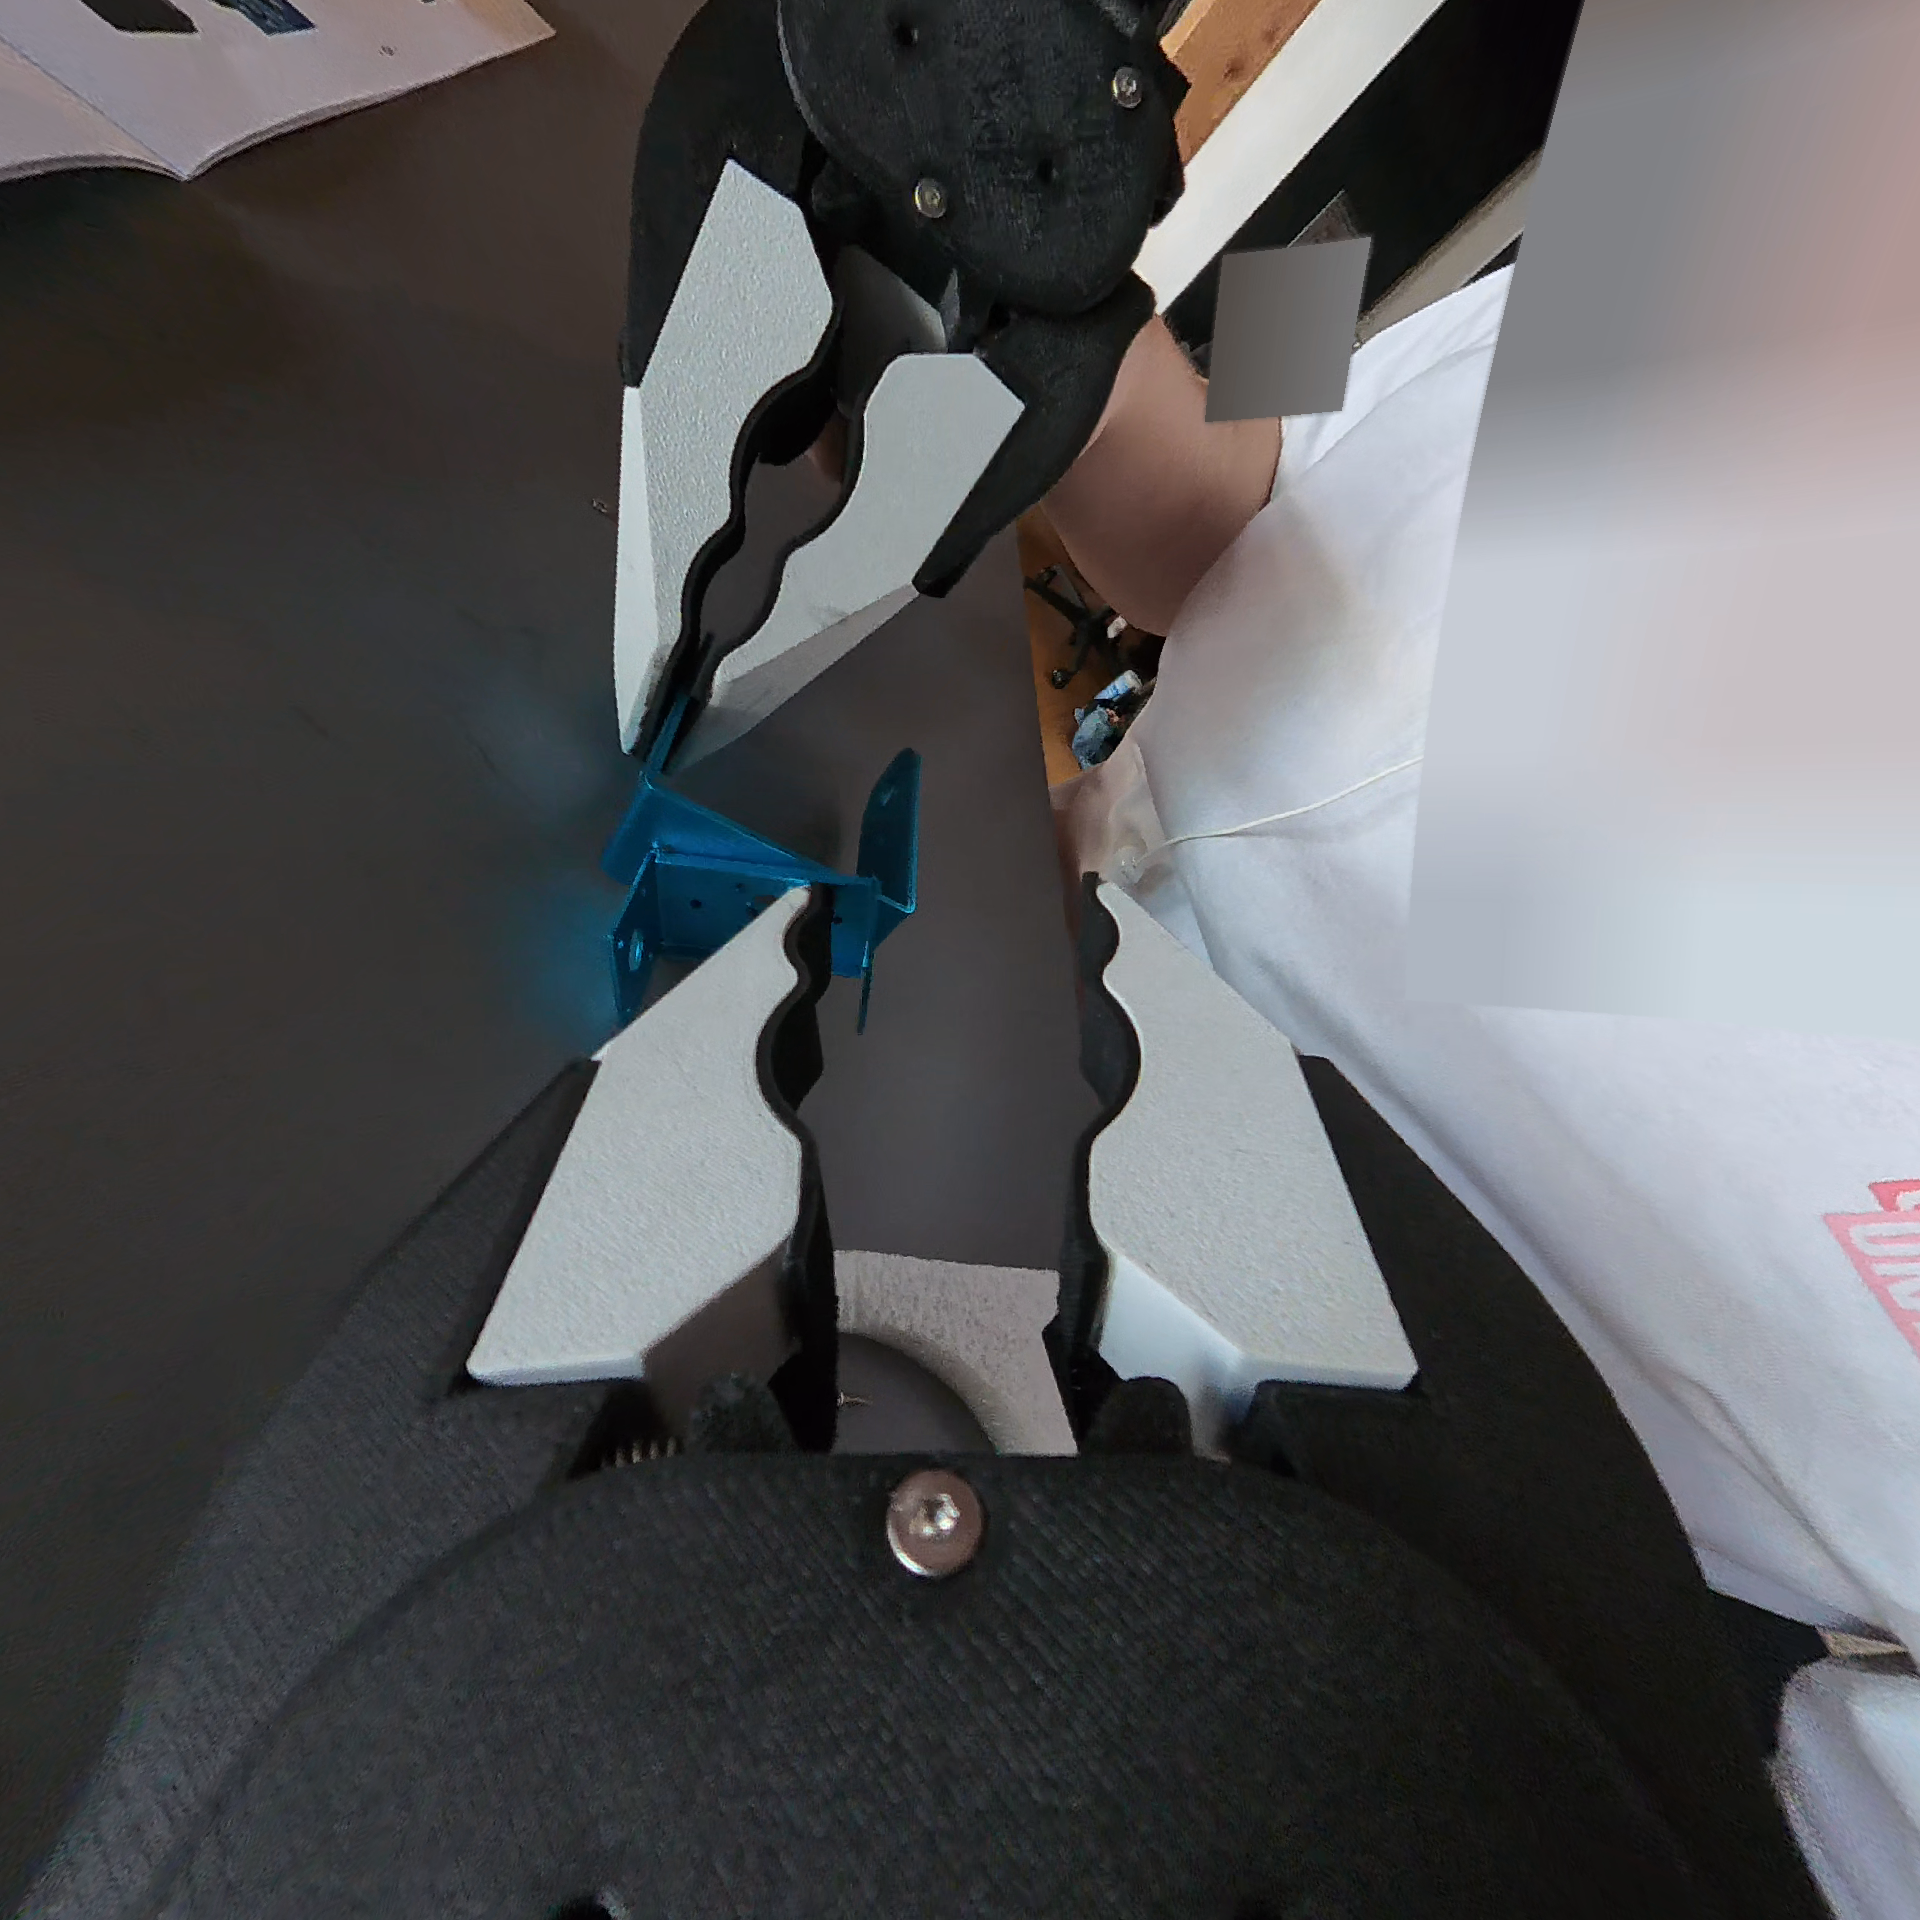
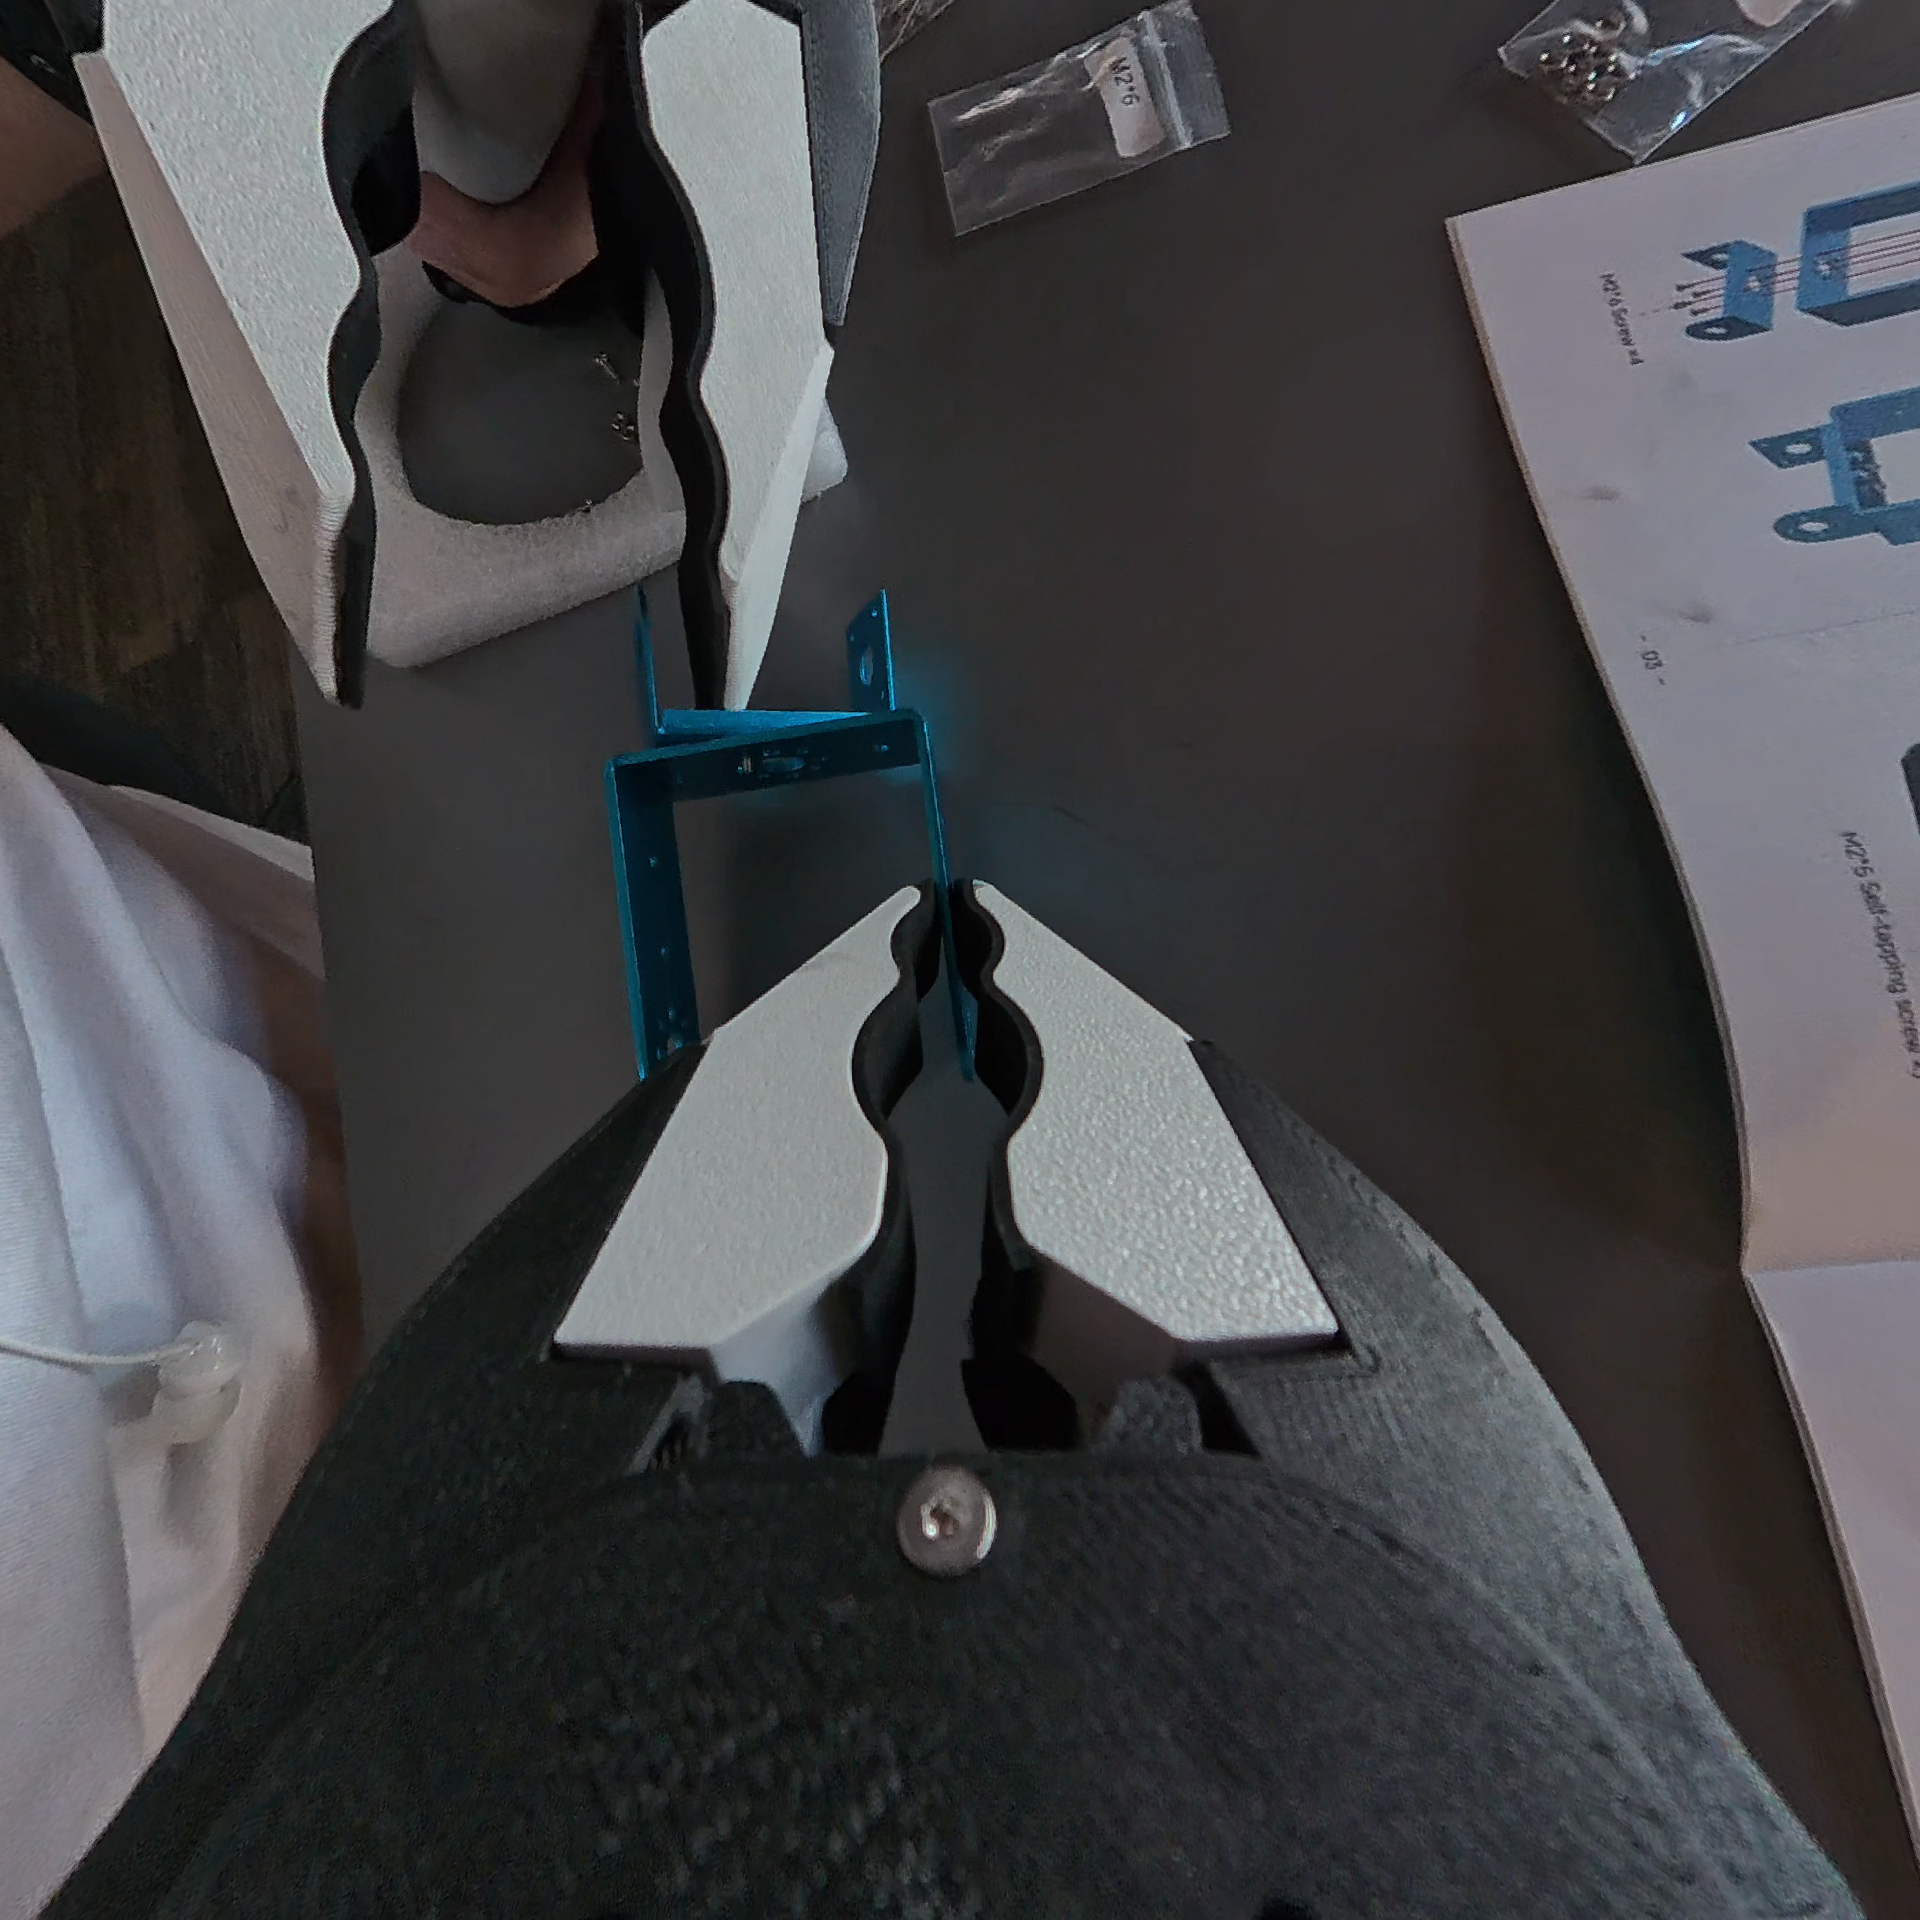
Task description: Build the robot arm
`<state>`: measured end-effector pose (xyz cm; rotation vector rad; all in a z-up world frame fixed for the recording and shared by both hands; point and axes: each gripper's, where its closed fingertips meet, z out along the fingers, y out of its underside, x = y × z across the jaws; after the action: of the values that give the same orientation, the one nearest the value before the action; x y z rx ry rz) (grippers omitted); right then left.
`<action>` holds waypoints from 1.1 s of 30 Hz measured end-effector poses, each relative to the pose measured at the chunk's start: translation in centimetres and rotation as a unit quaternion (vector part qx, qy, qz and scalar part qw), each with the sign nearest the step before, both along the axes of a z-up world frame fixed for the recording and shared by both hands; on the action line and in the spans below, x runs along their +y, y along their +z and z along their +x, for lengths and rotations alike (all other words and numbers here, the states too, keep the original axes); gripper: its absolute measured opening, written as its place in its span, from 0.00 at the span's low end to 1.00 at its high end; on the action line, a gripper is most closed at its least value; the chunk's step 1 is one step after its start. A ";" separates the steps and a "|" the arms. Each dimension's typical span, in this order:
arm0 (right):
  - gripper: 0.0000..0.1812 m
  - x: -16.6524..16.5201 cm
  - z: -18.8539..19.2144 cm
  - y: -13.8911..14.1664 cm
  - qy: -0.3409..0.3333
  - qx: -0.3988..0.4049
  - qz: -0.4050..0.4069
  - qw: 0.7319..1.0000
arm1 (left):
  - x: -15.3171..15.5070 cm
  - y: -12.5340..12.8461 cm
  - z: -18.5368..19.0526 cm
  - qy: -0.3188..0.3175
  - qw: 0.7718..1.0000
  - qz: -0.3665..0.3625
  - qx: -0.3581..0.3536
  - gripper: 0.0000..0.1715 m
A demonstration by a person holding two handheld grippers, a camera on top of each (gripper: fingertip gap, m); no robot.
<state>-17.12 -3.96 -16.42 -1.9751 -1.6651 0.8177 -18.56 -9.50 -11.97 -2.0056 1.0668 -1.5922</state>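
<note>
A: Brackets first. Where are they?

B: Two blue metal U-brackets, back to back on the dark desk [image 2: 1247,623]. Near bracket [image 2: 774,767] opens toward the right wrist camera, far bracket [image 2: 871,655] has its arms pointing away. Their flat bases touch or nearly touch; cannot tell if they are joined.

A: Right hand-held gripper?

B: Right hand-held gripper [image 2: 948,899] is pinched on the right arm of the near bracket, the blue strip running between its black pads. Left arm of that bracket is free, just beside the gripper's left finger.

A: Left one?

B: Left hand-held gripper [image 1: 945,904] is spread wide, holding nothing. Its left fingertip [image 1: 795,914] overlaps the bracket pair [image 1: 727,862] in its own view. From the right wrist view its far-side finger [image 2: 727,623] comes down between the two arms of the far bracket. Contact not clear.

A: Anything else nearby?

B: White foam block [image 2: 520,582] with a round cut-out sits behind the left gripper, a few small screws in the hollow. Open instruction booklet [image 2: 1662,727] with blue part drawings lies to the right. Two clear zip bags at the far edge: one [image 2: 1081,114] with a white label, one [image 2: 1621,62] with small metal hardware. Person in a white shirt [image 1: 1455,935] stands close against the desk edge.
</note>
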 end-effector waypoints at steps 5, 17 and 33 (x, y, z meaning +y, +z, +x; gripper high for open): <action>0.01 -0.2 0.0 -0.1 0.009 -0.014 0.004 1.000 | -0.3 -0.1 0.0 -0.013 1.000 -0.015 0.008 0.27; 0.00 -1.1 0.6 -0.3 0.013 -0.031 -0.019 0.999 | -1.5 -1.0 0.2 -0.092 0.992 -0.031 0.078 0.30; 0.02 -1.6 0.6 -0.3 0.006 -0.048 -0.004 0.999 | -2.2 -1.6 0.1 -0.106 0.986 -0.051 0.122 0.31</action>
<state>-16.49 -5.56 -16.72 -2.0404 -1.7319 0.7475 -18.49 -11.73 -13.59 -2.2655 1.3538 -1.5577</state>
